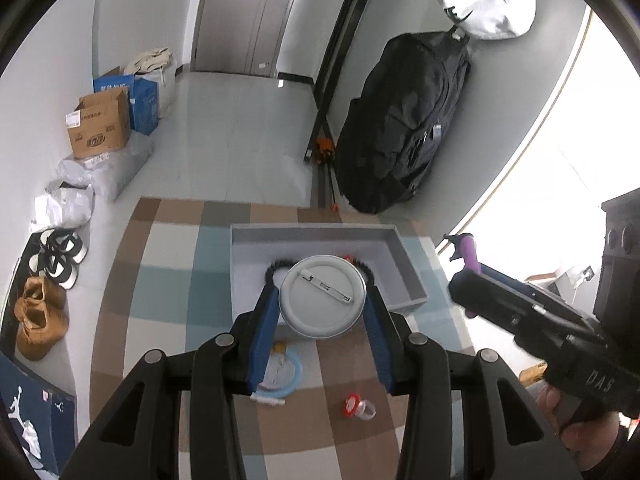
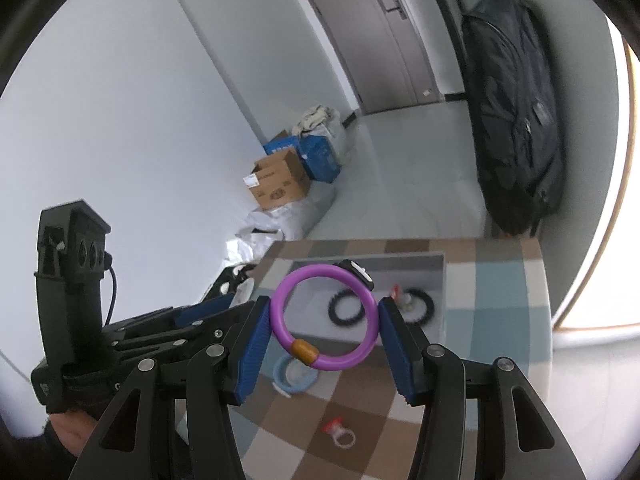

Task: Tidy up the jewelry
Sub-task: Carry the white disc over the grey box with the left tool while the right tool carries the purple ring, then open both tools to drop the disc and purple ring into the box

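Bright daylight floods in from the window [image 1: 540,200] at right, blown out to white. Fisheye bending curves the walls, with dark corners. The right wrist view is slightly blurred.

White walls [image 1: 60,60], pale glossy floor [image 1: 240,128]. Grey door [image 1: 248,16] at far end. Cardboard box [image 1: 102,126], blue box [image 1: 142,102], plastic bags [image 1: 100,172] along left wall; shoes [image 1: 60,256] nearer. Black bag [image 1: 404,120] against right wall. Bright window [image 1: 540,200] at right. Checked cloth [image 1: 168,280] covers desk.
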